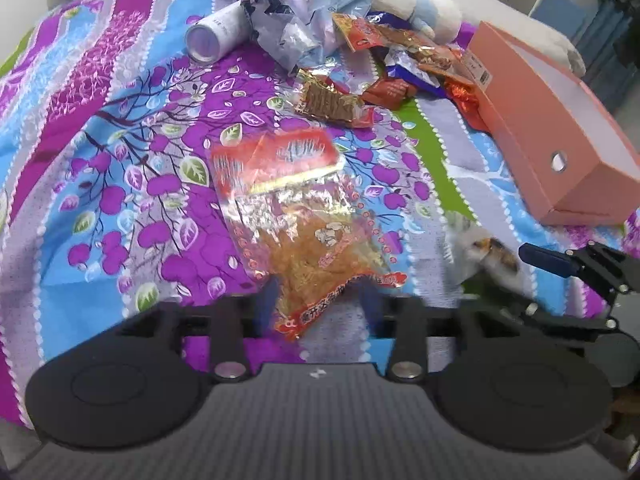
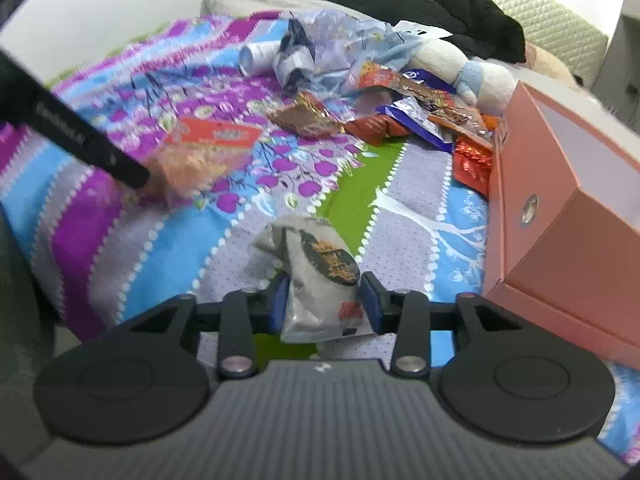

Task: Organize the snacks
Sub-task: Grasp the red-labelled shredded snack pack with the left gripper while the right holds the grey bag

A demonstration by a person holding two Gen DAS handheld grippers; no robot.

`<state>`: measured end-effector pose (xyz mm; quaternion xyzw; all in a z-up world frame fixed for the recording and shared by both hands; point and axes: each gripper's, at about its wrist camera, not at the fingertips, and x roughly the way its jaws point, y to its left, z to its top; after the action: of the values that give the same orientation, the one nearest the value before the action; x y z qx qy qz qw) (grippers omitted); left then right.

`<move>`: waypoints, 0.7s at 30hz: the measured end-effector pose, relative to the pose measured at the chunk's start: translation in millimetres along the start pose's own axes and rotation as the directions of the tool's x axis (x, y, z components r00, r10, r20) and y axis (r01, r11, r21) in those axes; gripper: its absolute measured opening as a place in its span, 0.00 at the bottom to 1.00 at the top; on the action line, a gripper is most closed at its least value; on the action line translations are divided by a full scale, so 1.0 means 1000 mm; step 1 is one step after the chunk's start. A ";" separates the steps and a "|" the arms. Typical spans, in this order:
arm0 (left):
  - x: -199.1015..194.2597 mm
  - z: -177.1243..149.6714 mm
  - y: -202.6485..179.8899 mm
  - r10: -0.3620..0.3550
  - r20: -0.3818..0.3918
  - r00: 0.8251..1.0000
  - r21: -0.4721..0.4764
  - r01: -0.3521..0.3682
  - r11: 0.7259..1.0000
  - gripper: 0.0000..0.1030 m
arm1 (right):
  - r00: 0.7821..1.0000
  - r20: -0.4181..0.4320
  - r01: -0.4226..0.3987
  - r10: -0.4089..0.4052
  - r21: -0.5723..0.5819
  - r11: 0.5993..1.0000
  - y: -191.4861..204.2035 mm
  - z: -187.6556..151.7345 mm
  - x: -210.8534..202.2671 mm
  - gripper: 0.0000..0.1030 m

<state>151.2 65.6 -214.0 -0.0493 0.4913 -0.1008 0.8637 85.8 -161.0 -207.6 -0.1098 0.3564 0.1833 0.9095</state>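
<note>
My left gripper (image 1: pixel 320 300) is shut on the near end of a clear snack bag with a red top and orange contents (image 1: pixel 296 216); the bag lies out over the bedspread. In the right wrist view the same bag (image 2: pixel 200 152) shows at left beside the left gripper's black finger. My right gripper (image 2: pixel 325 300) is shut on a grey snack packet with a dark round label (image 2: pixel 316 276), which also shows blurred in the left wrist view (image 1: pixel 488 260). An open pink box (image 1: pixel 560 120) (image 2: pixel 568 200) sits to the right. A pile of snack packets (image 1: pixel 392 64) (image 2: pixel 400 116) lies beyond.
A patterned purple and blue bedspread (image 1: pixel 120 160) covers the bed. A white cylinder (image 1: pixel 216 36), a crumpled plastic bag (image 1: pixel 312 4) and a white plush toy (image 2: pixel 460 68) lie at the far side. Dark clothes (image 2: pixel 440 16) lie by the headboard.
</note>
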 end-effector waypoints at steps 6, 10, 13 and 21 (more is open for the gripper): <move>-0.005 0.003 0.004 -0.044 0.039 0.998 -0.051 0.046 0.998 0.92 | 0.999 0.026 -0.045 0.045 -0.004 0.999 -0.009 -0.002 0.003 0.76; 0.004 0.008 0.011 -0.053 0.028 0.998 -0.121 0.056 0.991 0.96 | 0.995 0.028 -0.097 0.097 -0.016 0.995 -0.010 -0.002 0.010 0.76; 0.016 0.011 0.017 -0.080 -0.007 0.997 -0.191 0.077 0.978 0.97 | 0.993 -0.034 -0.109 0.109 -0.007 0.994 -0.009 -0.003 0.023 0.76; 0.049 0.014 0.012 -0.058 -0.102 0.993 -0.252 0.030 0.967 1.00 | 0.996 -0.035 -0.082 0.084 0.036 0.996 -0.011 -0.007 0.024 0.59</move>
<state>189.6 66.2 -250.4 -0.1629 0.5450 -0.0598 0.8203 102.2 -166.9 -227.9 -0.0827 0.3801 0.2129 0.8963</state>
